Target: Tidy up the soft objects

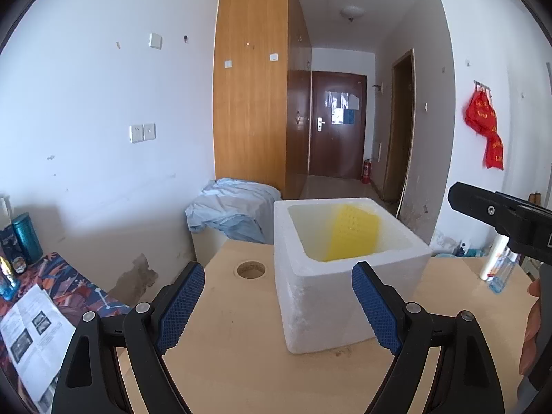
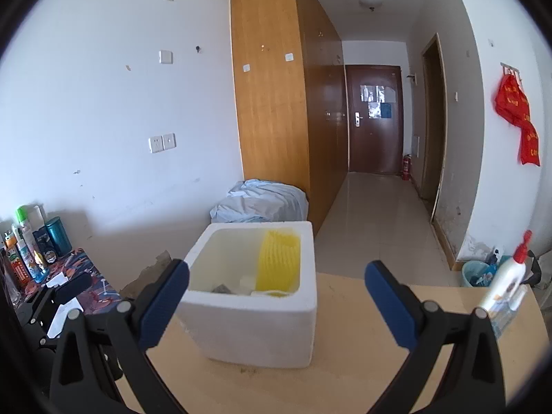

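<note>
We hold both grippers, left [image 1: 277,307] and right [image 2: 276,305], wide apart and empty above the worktop [image 1: 241,362]. At frame centre, the foam box [image 2: 255,324] already holds a yellow sponge [image 2: 277,258] and small bits. Nothing soft remains outside, so sorting looks nearly finished.

Left tongs [image 1: 277,305] spread wide, nothing between the blue pads. Right tongs [image 2: 277,307] gaping too, empty, angled slightly downward, a hand [image 1: 533,324] gripping the right handle.
</note>
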{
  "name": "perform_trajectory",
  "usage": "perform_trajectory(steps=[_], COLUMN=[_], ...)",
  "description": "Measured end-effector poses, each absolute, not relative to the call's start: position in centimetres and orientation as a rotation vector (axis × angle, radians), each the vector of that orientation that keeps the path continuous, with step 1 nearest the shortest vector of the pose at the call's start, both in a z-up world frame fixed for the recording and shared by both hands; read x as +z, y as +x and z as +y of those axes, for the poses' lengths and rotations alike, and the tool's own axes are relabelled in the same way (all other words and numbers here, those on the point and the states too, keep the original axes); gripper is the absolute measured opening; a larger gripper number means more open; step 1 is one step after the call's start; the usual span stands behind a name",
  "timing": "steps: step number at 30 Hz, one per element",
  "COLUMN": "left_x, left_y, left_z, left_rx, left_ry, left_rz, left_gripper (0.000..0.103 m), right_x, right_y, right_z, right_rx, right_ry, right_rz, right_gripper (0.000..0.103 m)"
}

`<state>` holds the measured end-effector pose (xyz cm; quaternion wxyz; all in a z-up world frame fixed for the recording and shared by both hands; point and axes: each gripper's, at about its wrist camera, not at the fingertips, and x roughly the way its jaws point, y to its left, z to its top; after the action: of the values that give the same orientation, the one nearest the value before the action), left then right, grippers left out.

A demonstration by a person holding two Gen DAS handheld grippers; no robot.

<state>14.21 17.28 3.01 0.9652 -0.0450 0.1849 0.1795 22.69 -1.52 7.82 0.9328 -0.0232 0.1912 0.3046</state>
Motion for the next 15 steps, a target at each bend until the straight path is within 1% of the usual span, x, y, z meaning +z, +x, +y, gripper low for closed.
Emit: perform_trajectory(steps=[9, 15], left_x=[4.6, 5.4], left_y=[9.5, 5.7], left_z=[13.3, 10.1], left_rx=[0.323, 0.279], left_ry=[-0.07, -0.058], left_rz=[0.331, 0.303], left_gripper=[0.088, 0.088], right_x=[9.0, 9.4], right_y=[17.7, 12.6], right_z=[-6.1, -10.7], right_rx=[0.581, 0.523], right_ry=[0.0, 0.054], right_rz=[0.347, 0.297], right_gripper=[0.103, 0.103])
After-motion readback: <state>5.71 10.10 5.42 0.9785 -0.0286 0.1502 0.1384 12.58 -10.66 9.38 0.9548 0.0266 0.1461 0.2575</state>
